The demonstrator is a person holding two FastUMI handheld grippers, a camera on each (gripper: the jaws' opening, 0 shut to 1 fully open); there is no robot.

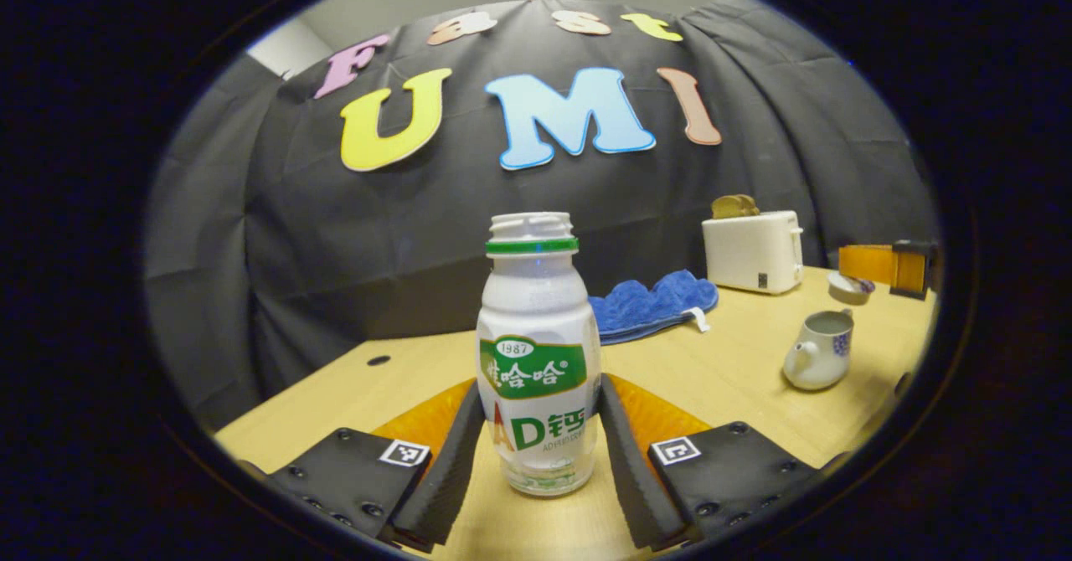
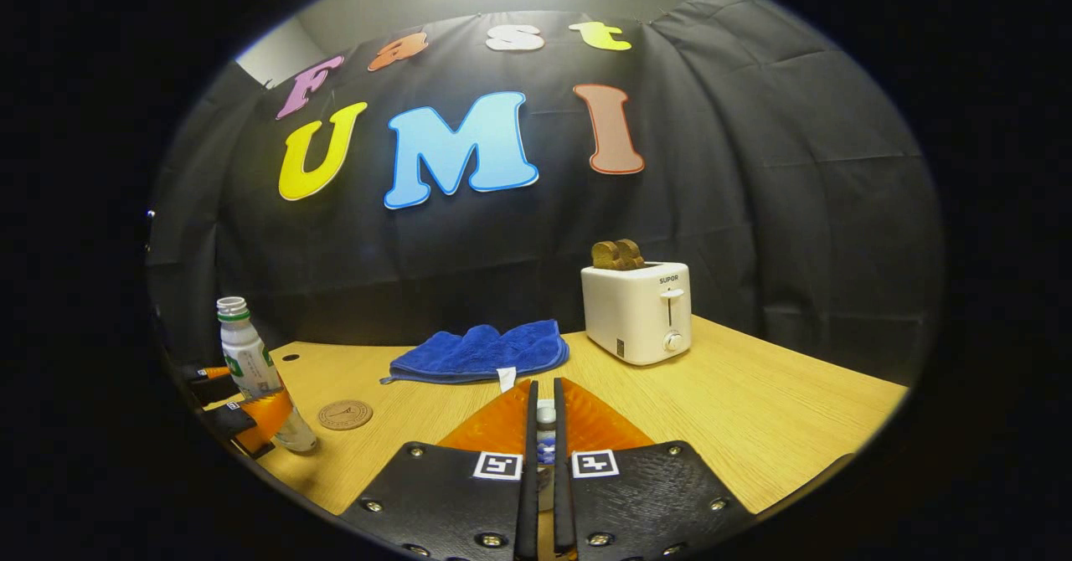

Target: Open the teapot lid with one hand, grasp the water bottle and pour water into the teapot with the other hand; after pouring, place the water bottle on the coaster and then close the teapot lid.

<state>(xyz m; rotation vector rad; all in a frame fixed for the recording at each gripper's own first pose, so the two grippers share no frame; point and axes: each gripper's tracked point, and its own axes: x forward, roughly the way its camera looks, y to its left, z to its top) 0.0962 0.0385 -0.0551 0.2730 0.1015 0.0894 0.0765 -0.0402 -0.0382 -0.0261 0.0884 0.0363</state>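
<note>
A capless white water bottle (image 1: 538, 352) with a green label stands upright on the table, and my left gripper (image 1: 540, 402) is shut on its lower body, one finger on each side. The right gripper view has the same bottle (image 2: 249, 352) at the far left, held by the left gripper (image 2: 251, 414). The white teapot (image 1: 819, 350) sits lidless at the right. My right gripper (image 2: 544, 398) is shut on the knob of the teapot lid (image 2: 545, 437). In the left gripper view the lid (image 1: 850, 286) hangs above and behind the teapot. A round cork coaster (image 2: 345, 414) lies just right of the bottle.
A blue towel (image 2: 481, 352) lies at the back of the wooden table (image 2: 754, 410). A white toaster (image 2: 638, 310) with bread in it stands to the towel's right. The table's edge runs close to the left of the bottle.
</note>
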